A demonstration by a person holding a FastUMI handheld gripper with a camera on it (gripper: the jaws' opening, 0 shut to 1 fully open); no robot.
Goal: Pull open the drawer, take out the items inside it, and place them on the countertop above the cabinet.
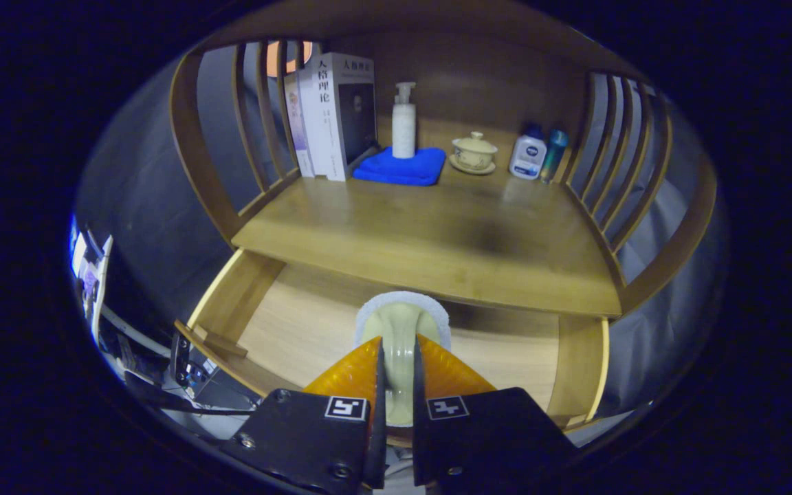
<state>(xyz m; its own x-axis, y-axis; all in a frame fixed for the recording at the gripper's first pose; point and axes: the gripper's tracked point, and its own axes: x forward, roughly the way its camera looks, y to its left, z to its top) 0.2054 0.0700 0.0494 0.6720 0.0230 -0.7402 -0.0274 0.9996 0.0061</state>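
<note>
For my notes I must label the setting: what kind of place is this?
Probably a staged home corner: a wooden cabinet countertop with books, a pump bottle and a lidded teacup. The claw is shut on a pale brush-like item above the open drawer.

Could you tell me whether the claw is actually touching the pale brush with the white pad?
Touching. In the gripper view both fingers of the claw press on the pale handle of the brush, held above the open drawer.

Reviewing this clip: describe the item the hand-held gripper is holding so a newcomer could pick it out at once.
Start at the wooden countertop, then drop to the open drawer below it. Above the drawer, the hand-held gripper is shut on a pale brush with a fuzzy white rim, the one item off the countertop.
</note>
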